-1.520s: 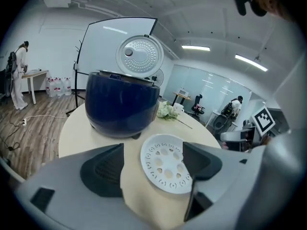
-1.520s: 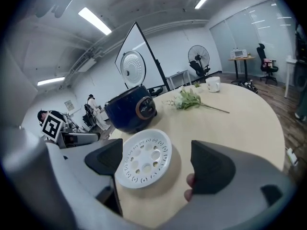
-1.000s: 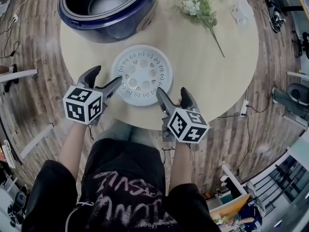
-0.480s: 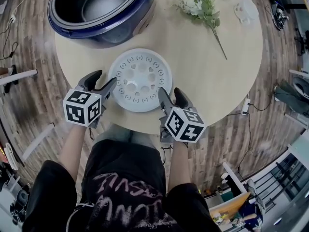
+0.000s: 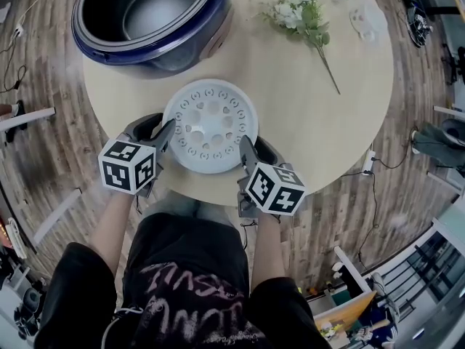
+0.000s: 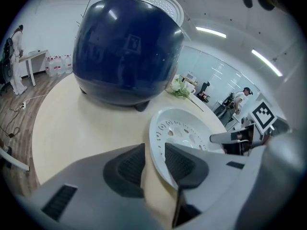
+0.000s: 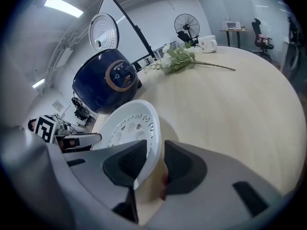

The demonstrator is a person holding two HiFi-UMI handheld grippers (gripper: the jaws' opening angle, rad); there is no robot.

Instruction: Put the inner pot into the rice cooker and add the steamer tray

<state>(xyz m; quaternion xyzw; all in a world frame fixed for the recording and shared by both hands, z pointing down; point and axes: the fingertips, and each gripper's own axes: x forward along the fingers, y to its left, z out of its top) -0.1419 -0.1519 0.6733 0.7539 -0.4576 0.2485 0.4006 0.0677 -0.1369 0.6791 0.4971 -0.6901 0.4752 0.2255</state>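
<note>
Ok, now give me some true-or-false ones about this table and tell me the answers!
1. The steamer tray is already inside the rice cooker. False: it lies on the table in front of it.
2. The cooker's lid stands open. True.
3. The flowers lie on the tray. False: they lie apart, farther back on the table.
4. The tray's rim sits between the jaws of the left gripper and the right gripper. True; both pairs have just been closing round it.
</note>
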